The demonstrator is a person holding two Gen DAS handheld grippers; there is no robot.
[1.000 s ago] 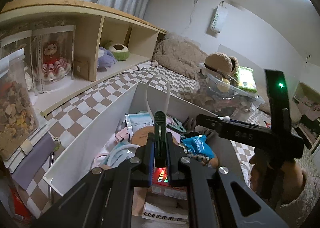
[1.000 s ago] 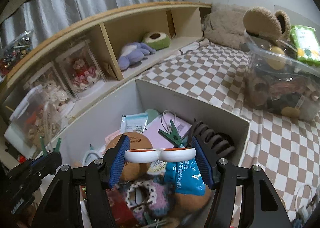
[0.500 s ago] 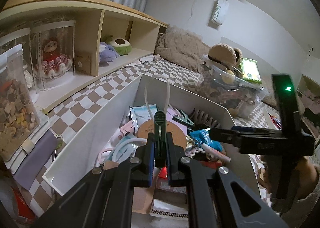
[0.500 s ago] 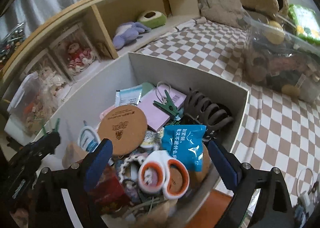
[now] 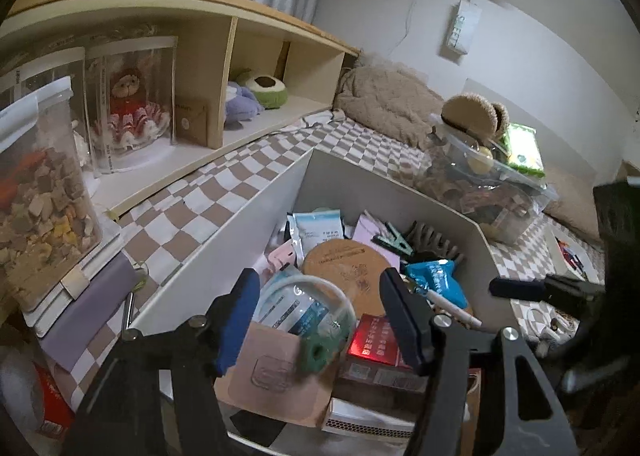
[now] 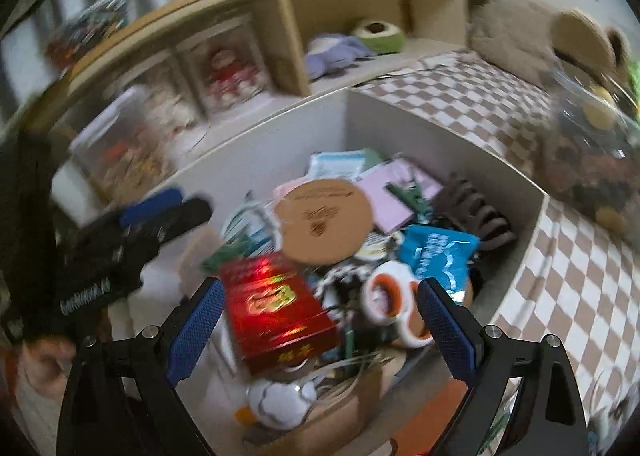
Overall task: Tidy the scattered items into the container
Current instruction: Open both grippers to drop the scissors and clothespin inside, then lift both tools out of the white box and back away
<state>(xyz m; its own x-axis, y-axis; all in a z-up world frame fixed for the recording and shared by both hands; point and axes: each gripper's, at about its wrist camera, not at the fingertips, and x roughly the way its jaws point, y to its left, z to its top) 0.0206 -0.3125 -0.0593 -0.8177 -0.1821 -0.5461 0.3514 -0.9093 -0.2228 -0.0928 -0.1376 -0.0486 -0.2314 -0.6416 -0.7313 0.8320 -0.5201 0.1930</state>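
Both your tools hang wide and empty over the box (image 5: 408, 192). The left tool (image 5: 320, 320) has just opened, its green clip (image 5: 316, 354) dropping straight below between the jaws. The right tool (image 6: 320, 324) has spread too, scissors (image 6: 394, 304) lying in the pile below.

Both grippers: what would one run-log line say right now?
left gripper: open, green clip dropping | right gripper: open, empty | scissors: in white box

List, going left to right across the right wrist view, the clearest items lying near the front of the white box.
Red box → white and orange scissors → blue packet. The clutter beneath them overlaps too much to order.
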